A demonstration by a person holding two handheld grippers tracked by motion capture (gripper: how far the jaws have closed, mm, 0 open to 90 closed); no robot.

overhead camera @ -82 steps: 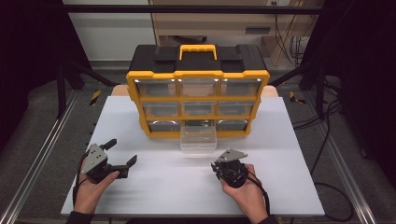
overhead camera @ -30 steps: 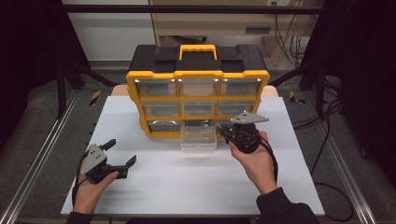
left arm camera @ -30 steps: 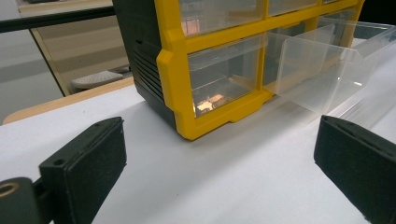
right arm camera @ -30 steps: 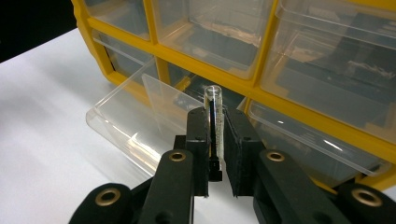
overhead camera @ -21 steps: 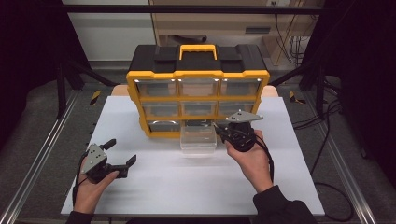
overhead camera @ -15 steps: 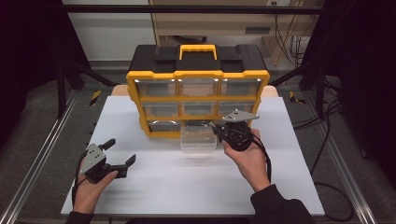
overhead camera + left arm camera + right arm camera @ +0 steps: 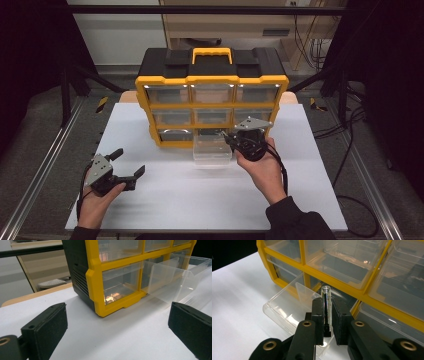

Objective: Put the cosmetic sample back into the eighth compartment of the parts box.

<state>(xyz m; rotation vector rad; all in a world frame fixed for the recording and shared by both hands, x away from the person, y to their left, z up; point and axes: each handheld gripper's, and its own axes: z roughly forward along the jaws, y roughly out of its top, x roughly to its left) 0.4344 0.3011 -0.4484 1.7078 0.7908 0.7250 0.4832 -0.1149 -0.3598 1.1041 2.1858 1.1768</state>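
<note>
Since the earlier frame, my right claw [image 7: 231, 141] has travelled from the near table edge up to the pulled-out clear drawer [image 7: 212, 151], while my left claw [image 7: 123, 162] keeps resting with jaws spread. Nearest, the right jaws pinch a small clear tube [image 7: 326, 305] above that drawer. Behind stands the yellow organizer [image 7: 212, 95].
</note>
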